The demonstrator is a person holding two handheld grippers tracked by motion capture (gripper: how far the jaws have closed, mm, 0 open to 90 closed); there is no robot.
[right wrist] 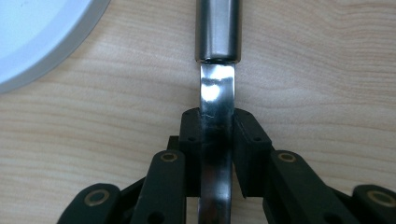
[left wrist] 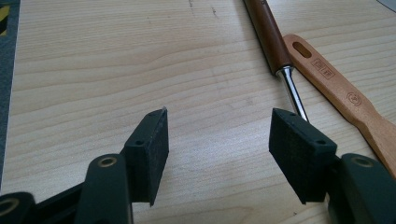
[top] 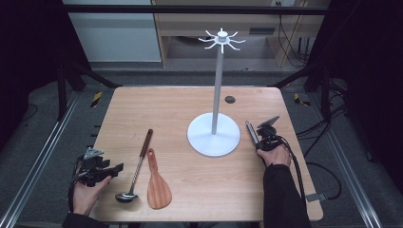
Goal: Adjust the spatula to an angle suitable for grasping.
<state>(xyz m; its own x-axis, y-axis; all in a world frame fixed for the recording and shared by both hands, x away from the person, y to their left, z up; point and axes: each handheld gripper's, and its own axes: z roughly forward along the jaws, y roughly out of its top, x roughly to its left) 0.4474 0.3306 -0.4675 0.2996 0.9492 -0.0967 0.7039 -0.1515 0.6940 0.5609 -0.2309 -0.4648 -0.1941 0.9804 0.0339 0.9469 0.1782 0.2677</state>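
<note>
Grey floor [top: 43, 118], pale wooden cabinet [top: 190, 33] behind, dark surroundings either side.

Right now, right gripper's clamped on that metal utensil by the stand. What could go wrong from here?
1. The right gripper holds the metal utensil on its thin, shiny flat shank, so it may slip or twist when lifted.
2. The white stand base sits close beside that utensil; a swing could knock its tall pole.
3. The left gripper is open right beside the ladle and wooden spatula, which lie close together; closing carelessly could nudge both.
</note>
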